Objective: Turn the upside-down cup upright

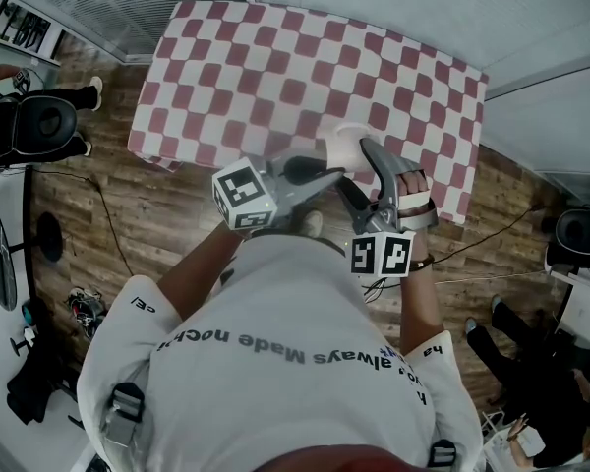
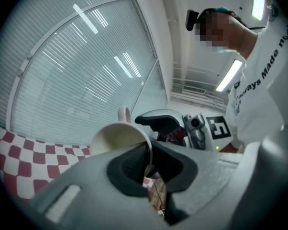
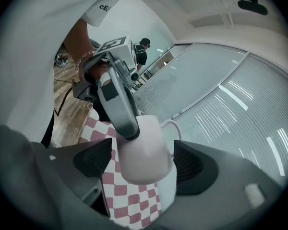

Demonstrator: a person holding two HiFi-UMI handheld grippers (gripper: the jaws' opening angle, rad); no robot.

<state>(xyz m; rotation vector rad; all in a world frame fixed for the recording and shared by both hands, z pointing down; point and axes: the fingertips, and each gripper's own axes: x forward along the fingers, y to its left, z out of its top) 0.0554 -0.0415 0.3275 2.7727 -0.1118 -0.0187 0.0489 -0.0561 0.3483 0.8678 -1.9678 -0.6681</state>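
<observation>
Closest to me, my left gripper (image 2: 149, 163) is clamped tight on the cup (image 2: 116, 139), its pads (image 2: 132, 171) pinching the wall right at the rim. The cup hangs from that pinch in the air. Its open mouth is turned back toward my left hand, and its handle (image 2: 123, 114) stands on its upper side. I judge it neither upside down nor upright, but lying tilted, roughly halfway round.

My right gripper (image 3: 141, 163) meets the cup from the base end. Its jaws are spread wide, one pad on each side of the cup's body. I can see a gap on both sides, so they straddle the cup without pressing on it. From my right fingers the cup's long axis runs away from me. The base is nearest and the rim farthest, where the left finger bites. The handle sits off to one side of the cup, clear of both right pads.

The coming move turns on that layout. My right hand is the one placed across the body, so I reckon it should close there, below the rim, before the left lets go. If the left opens first, the cup falls.

Under the cup lies the checked table (image 1: 226, 57), with the cup hanging above its near edge. Past the cup there are only window blinds (image 2: 77, 71).
</observation>
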